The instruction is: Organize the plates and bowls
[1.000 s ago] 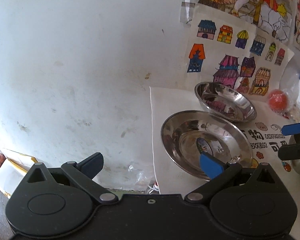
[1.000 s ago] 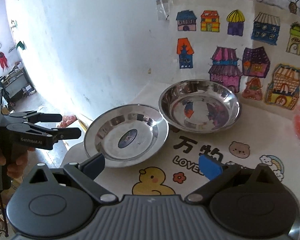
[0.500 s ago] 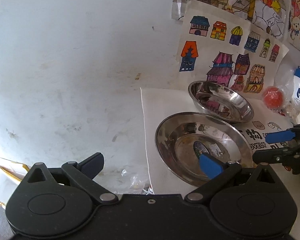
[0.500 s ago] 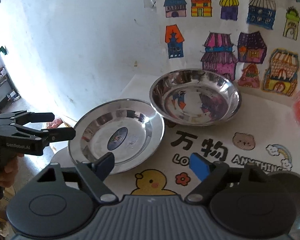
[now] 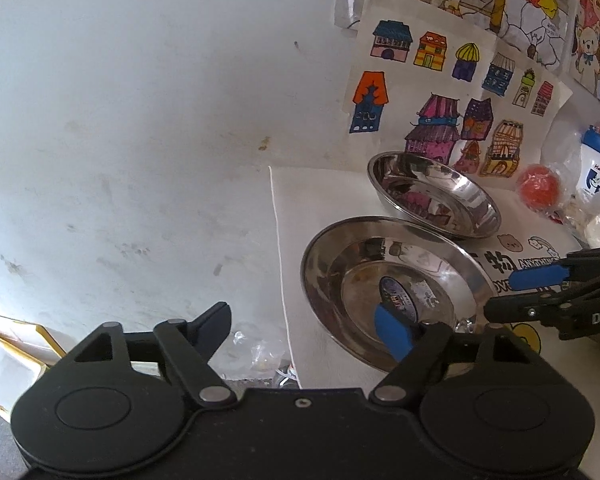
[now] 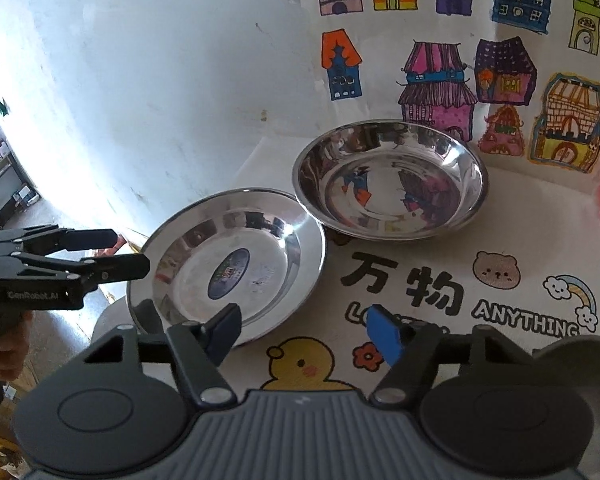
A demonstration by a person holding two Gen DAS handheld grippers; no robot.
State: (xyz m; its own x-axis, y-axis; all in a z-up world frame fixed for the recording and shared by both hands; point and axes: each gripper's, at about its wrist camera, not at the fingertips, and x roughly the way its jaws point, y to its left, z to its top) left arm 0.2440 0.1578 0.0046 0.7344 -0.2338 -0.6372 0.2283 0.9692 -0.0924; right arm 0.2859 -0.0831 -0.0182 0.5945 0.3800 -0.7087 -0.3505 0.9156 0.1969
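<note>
A shallow steel plate [image 5: 364,280] [image 6: 260,240] with a dark sticker in its middle lies at the table's left edge. Behind it sits a deeper steel bowl [image 5: 432,196] [image 6: 388,180]. My left gripper [image 5: 304,326] [image 6: 112,252] hovers at the plate's left rim, one finger over the plate and the other past the table edge. Its jaws are closing, and the pads touch nothing. My right gripper [image 6: 305,332] [image 5: 516,292] hangs by the plate's near right rim, jaws closing too, with no pad pressing on the plate.
A printed cloth [image 6: 440,280] covers the table, whose left edge [image 5: 278,240] drops to boxes [image 5: 4,360] on the floor. An orange-red ball [image 5: 538,192] and a white bottle [image 5: 596,160] stand at the back right. Drawings [image 6: 440,80] hang on the wall. A hand [image 6: 4,344] holds the left gripper.
Both grippers' jaws have narrowed. The right gripper has sunk towards the plate and has come further into the left wrist view from the right.
</note>
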